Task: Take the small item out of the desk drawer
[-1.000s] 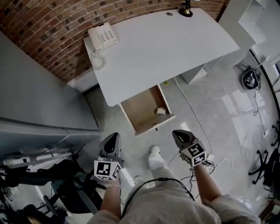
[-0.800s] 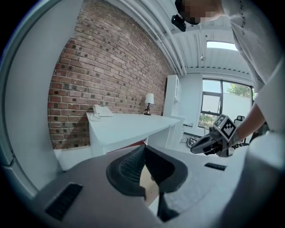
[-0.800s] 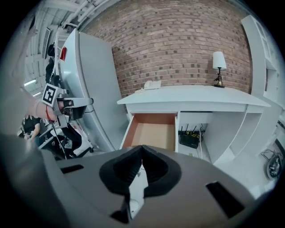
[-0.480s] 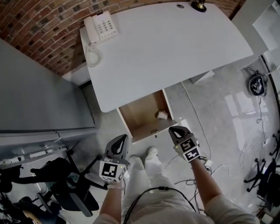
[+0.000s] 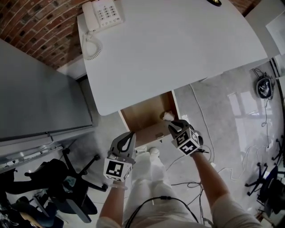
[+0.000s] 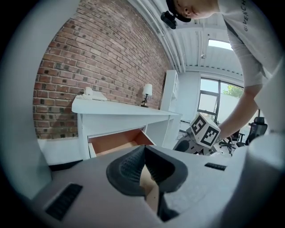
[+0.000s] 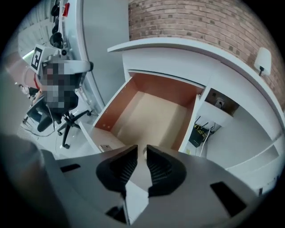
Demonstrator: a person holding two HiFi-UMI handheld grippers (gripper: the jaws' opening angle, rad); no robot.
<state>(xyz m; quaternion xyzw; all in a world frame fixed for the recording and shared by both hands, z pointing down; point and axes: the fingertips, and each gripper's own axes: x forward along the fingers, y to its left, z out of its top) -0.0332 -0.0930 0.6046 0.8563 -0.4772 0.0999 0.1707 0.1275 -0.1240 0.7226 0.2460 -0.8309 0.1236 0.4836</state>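
The white desk has its wooden drawer pulled out. A small white item lies in the drawer's near right corner. My right gripper hovers over the drawer's front edge, just short of the item. Its jaws are opening, with a narrow gap and nothing pressed between the pads. In the right gripper view the drawer lies ahead, and a pale sliver of the item shows past the tips. My left gripper is shut and empty, in front of the drawer's left part; its jaws touch.
A white telephone with a coiled cord sits at the desk's back left. A grey cabinet stands left of the desk, with a black office chair below it. Cables run over the floor on the right. The person's shoe is below the drawer.
The head view has closed in on the desk. My right gripper has moved forward to the drawer's front right corner and its jaws have parted slightly. The left gripper has come forward too.
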